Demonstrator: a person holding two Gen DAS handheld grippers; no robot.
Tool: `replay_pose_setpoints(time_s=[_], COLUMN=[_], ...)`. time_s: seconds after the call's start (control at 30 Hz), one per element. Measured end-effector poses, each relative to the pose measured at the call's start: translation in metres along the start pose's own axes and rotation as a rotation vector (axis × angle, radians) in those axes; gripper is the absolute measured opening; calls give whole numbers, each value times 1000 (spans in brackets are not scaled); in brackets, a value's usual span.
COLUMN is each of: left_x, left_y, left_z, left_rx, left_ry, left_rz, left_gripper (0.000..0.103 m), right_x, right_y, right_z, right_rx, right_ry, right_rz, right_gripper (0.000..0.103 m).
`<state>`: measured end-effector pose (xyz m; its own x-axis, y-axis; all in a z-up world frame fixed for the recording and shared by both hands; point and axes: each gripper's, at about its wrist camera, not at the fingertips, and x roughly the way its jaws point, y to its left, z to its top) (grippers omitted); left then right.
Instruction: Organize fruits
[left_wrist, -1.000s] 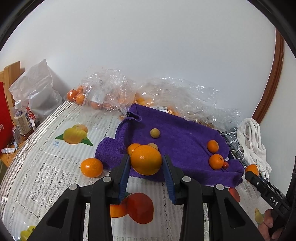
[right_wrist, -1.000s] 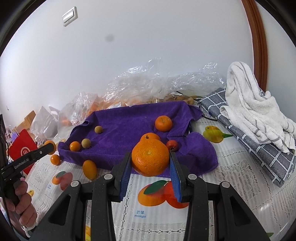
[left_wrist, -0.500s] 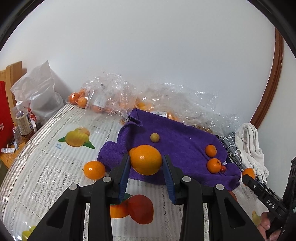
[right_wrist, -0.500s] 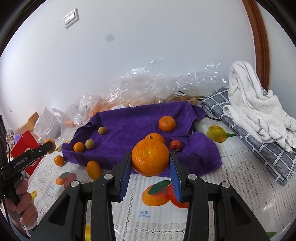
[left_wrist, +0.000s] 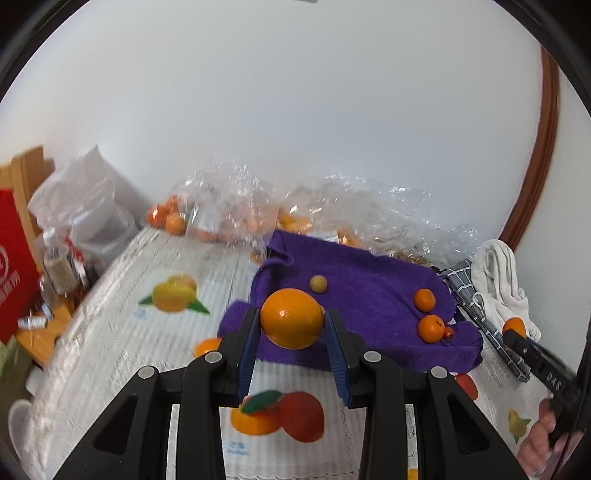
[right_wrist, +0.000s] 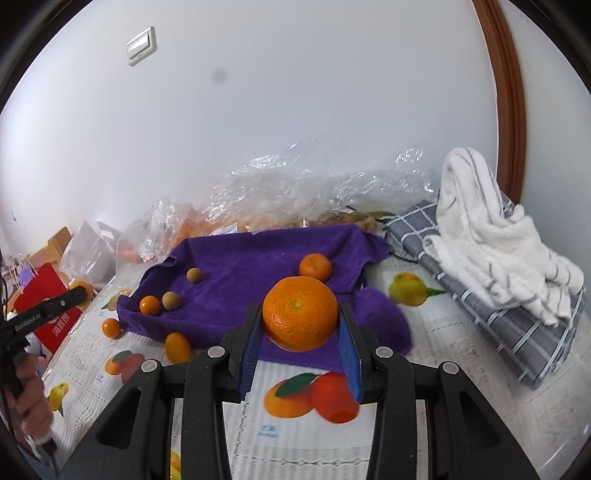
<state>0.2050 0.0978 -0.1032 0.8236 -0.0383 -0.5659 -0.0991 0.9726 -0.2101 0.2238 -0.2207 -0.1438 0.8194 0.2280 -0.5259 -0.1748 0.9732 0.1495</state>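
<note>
Right now I have fruit in both tools. My left gripper (left_wrist: 291, 325) is closed partway on a smooth orange (left_wrist: 291, 318), its blue pads pressing the fruit's two sides, lifted above the tablecloth (left_wrist: 122, 332). My right gripper (right_wrist: 300, 320) is clamped the same way on a larger, dimpled mandarin (right_wrist: 300, 314), stem scar facing the camera.

Beyond the right fingertips a crumpled purple towel (right_wrist: 251, 269) lies on the cloth, with a small tangerine (right_wrist: 315, 266) just past the held fruit. To the left of those fingers sit two brownish round fruits (right_wrist: 194, 275) and a little orange one (right_wrist: 149, 305) on the towel; two more orange ones (right_wrist: 177, 347) lie off its edge on the tablecloth. The cloth is white and lacy with printed fruit pictures, one print (right_wrist: 314, 397) directly below the fingers.

Behind the towel, clear plastic bags (right_wrist: 295, 195) holding more fruit are heaped against a plain white wall (right_wrist: 295, 110), which carries a light switch (right_wrist: 141, 46). Right of the fingers, a white towel (right_wrist: 491, 240) rests on a folded grey checked cloth (right_wrist: 517, 332), beside a brown door frame (right_wrist: 506, 92). Far left stands a red paper bag (right_wrist: 48, 306).
</note>
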Motion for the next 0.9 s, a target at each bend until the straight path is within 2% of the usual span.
replay_pose_setpoints(time_s=[0.2,0.47,0.57,0.7,0.9], left_x=[13,52,75,107,141], left_y=[-2,-14,-19,-27,-27], left_z=[29,62,63,51,30], left_rx=[-14,-24,-20,3,44], left_ry=[28,35,64,117,177], left_rz=[18,-2,8,1,31], left_gripper=[34,34,34,34,34], right_x=[14,57,81,108,119], right_y=[-5,-2,-9,-15,-20], right_z=[30,62,65,58,48], right_rx=[-10,-43,-6,14,-8], right_ry=[20,68,110,155,176], right_rz=[0,-24,1,-11,-32], right_gripper=[39,39,39,39,39])
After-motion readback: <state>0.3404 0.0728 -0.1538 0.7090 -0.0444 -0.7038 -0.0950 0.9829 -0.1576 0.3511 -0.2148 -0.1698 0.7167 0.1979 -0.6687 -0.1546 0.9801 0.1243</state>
